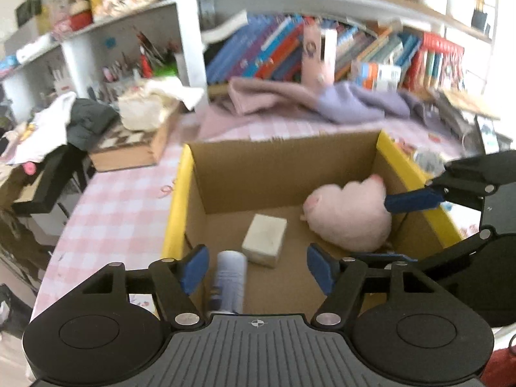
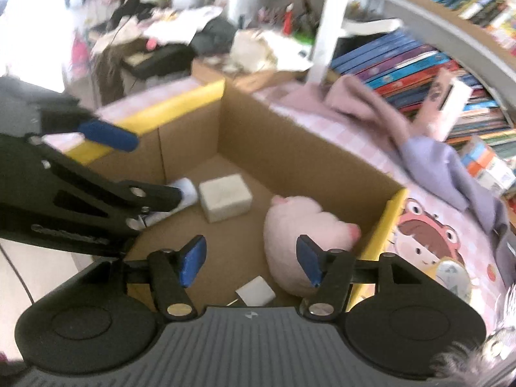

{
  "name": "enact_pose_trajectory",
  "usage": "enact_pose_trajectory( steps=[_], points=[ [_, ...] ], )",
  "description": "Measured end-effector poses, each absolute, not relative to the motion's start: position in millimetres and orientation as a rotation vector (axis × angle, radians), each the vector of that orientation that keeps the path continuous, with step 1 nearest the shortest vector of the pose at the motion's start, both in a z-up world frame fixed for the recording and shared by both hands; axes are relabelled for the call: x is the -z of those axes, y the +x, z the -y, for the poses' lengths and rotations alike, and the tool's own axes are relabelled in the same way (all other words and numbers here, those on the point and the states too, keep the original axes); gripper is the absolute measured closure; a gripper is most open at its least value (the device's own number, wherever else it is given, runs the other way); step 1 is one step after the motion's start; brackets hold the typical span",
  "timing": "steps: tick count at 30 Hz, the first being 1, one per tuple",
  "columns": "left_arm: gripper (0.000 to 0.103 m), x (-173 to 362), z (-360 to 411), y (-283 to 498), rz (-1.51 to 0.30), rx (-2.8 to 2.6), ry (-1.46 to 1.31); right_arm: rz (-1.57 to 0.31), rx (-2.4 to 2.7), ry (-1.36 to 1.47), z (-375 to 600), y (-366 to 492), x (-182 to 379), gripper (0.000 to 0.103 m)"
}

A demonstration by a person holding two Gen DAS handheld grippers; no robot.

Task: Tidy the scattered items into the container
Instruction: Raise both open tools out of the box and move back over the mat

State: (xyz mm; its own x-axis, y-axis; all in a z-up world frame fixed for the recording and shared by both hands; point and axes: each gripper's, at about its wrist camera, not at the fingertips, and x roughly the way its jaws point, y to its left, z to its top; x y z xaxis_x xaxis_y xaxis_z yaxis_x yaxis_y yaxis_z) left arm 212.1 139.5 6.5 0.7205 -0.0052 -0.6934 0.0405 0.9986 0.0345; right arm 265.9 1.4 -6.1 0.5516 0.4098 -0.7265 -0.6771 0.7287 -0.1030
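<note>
Both grippers, left gripper (image 1: pixel 256 269) and right gripper (image 2: pixel 250 261), hang spread and empty; lift clear of the cardboard box (image 1: pixel 280 158), leaving the pink plush (image 2: pixel 296 235) beneath the fingers undisturbed

The left gripper (image 2: pixel 129 174) hides part of the white tube (image 2: pixel 187 193); shelf books (image 1: pixel 274 51) are blurred.

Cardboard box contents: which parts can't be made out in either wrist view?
- White tube: lower end hidden behind the left gripper body in the left view; middle covered by that gripper's arm in the right view.
- Small white item: right view only, blurred, partly cut off by the right gripper body.
- Pink plush: blurred; face unreadable.
</note>
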Motion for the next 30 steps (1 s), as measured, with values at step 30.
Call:
enact_pose_trajectory(
  steps=[30],
  points=[
    [0.030, -40, -106, 38, -0.560, -0.077, -0.098, -0.464, -0.391, -0.214, 82, 97, -46, 0.042]
  ],
)
